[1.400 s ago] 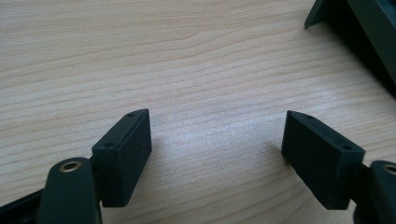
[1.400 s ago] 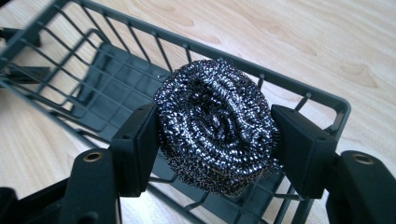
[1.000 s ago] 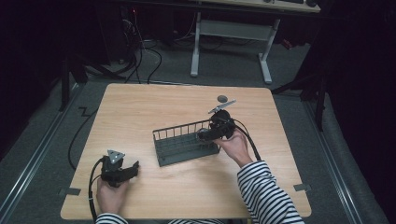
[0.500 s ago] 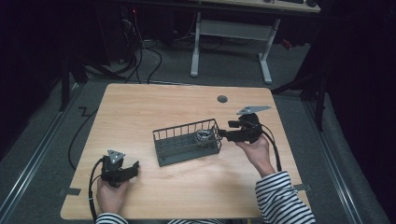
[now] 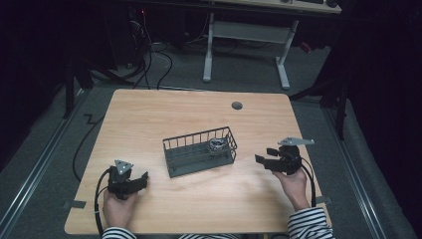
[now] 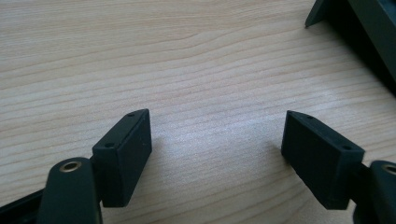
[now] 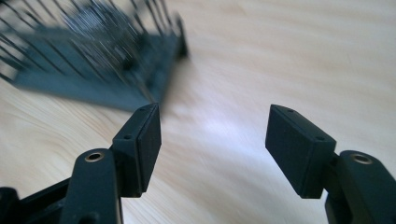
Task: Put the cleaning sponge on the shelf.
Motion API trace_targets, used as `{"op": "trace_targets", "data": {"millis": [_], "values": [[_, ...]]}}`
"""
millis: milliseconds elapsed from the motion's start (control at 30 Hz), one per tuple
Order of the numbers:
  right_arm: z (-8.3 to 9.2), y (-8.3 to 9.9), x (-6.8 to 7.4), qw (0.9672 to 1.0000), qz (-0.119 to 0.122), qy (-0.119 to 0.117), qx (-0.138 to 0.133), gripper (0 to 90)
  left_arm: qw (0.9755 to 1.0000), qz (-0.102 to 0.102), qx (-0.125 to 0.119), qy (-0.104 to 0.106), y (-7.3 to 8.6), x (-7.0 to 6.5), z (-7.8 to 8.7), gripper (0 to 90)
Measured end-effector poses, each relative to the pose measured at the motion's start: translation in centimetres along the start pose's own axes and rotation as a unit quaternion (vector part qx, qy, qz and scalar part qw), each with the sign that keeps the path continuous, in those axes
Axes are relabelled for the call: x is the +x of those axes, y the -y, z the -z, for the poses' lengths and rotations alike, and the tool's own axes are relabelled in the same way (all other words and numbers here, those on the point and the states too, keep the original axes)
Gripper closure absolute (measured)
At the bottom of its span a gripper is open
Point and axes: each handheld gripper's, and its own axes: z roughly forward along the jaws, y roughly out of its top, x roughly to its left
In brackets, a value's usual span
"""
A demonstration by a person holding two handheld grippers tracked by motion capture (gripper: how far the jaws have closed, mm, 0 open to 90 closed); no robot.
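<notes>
High view: small metallic object sits in dark wire basket; placing looks done. Right gripper and left gripper both spread, empty.

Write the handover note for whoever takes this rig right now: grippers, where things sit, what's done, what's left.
Left gripper: open, holding nothing, low over the table near its front left corner.
Right gripper: open, holding nothing, to the right of the wire basket and clear of it.
Small metallic object: lies inside the basket, at its right end; too small to identify.
Done: the object is in the basket and released.
Left: probably nothing more to load, as no other loose item lies on the table. Check the object sits steady, then park both grippers.
</notes>
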Motion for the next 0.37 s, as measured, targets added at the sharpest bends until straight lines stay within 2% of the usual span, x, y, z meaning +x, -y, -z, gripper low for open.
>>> {"op": "trace_targets", "data": {"millis": [167, 233, 300, 367], "values": [[-1.6, 5.0, -1.2, 0.9983, -0.019, 0.053, 0.016, 35.9, 1.0000, 0.000, 0.000, 0.000, 0.0, 0.0, 0.0, 24.8], [-2.2, 6.5, -1.5, 0.9966, -0.013, 0.080, 0.012, 36.1, 1.0000, 0.000, 0.000, 0.000, 0.0, 0.0, 0.0, 24.9], [-2.1, 6.9, -1.3, 0.9946, -0.006, 0.103, 0.010, 33.4, 1.0000, 0.000, 0.000, 0.000, 0.0, 0.0, 0.0, 24.8], [-2.3, 6.9, -0.9, 0.9931, 0.017, 0.115, 0.018, 33.1, 1.0000, 0.000, 0.000, 0.000, 0.0, 0.0, 0.0, 24.9]]}}
